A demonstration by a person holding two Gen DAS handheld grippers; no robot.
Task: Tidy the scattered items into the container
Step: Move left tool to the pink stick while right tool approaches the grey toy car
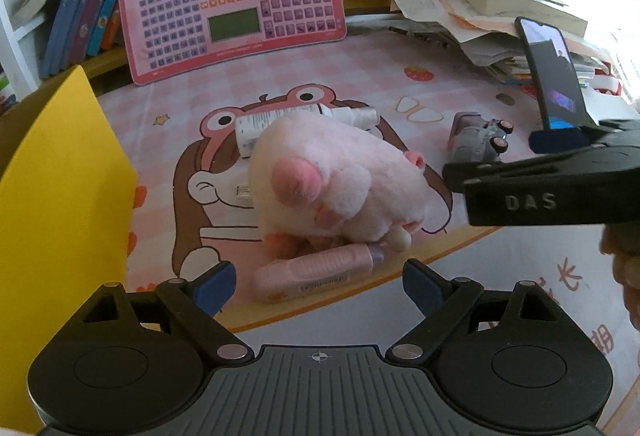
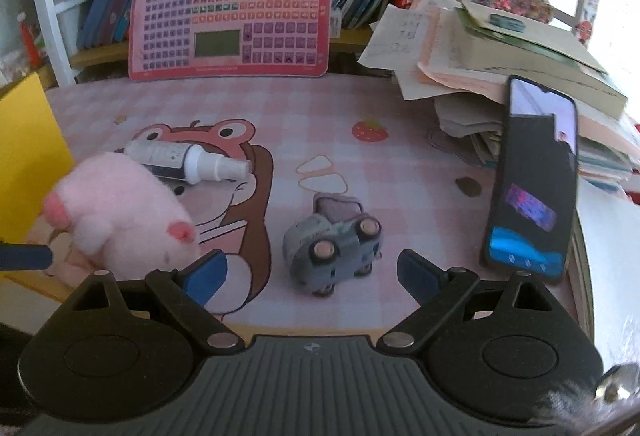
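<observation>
A pink plush toy lies on the pink cartoon mat, over a pink tube at its near side. A white spray bottle lies behind it. My left gripper is open, just short of the tube and plush. A grey toy car lies on its side on the mat. My right gripper is open, with the car just ahead between its fingers. The plush and spray bottle lie to its left. The right gripper's fingers show at the right of the left wrist view.
A yellow container wall stands at the left and shows in the right wrist view. A phone leans upright against a stack of papers and books at the right. A pink keyboard toy leans on the bookshelf behind.
</observation>
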